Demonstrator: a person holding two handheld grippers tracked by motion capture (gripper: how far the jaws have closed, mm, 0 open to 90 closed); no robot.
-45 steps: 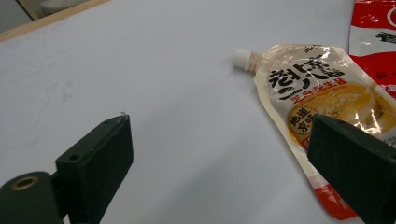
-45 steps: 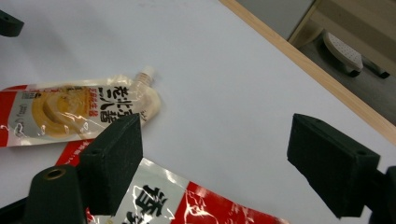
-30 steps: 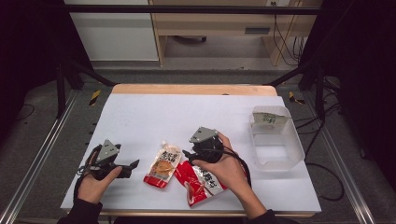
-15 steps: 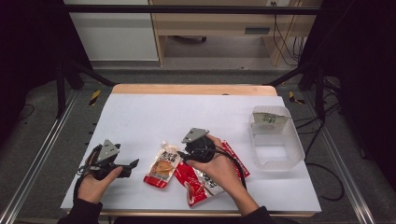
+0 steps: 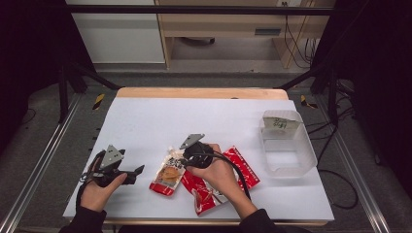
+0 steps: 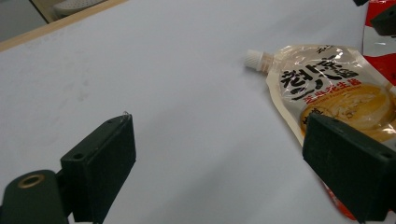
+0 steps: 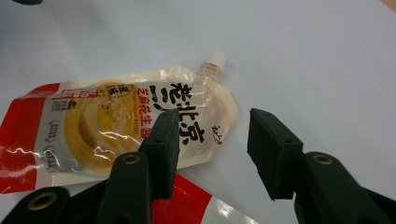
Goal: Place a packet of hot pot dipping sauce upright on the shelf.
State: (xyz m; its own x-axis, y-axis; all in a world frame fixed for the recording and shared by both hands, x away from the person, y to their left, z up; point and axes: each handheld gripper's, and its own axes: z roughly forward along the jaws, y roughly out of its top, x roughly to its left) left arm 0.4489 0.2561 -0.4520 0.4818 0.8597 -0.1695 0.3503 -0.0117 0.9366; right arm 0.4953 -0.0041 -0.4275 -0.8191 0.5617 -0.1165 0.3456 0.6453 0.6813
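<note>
White table cover (image 5: 145,121) under everything. Spout pouch (image 5: 167,173), clear with yellow sauce and red bottom, lies flat at lower centre of the high view, cap pointing toward the top of the frame. My right gripper (image 5: 180,158) sits over the pouch's upper corner; in the right gripper view (image 7: 212,149) the jaws have just been closing, half apart, one jaw over the pouch's printed corner, other over bare table, pads not pressing yet. Red packets (image 5: 214,187) lie under my right hand (image 5: 214,172), one edge tucked below the pouch. My left gripper (image 5: 131,174) rests at lower left, jaws wide, nothing between them; the left gripper view has the pouch (image 6: 327,93) at the right edge. Clear plastic tub (image 5: 284,145) at right, well apart.
</note>
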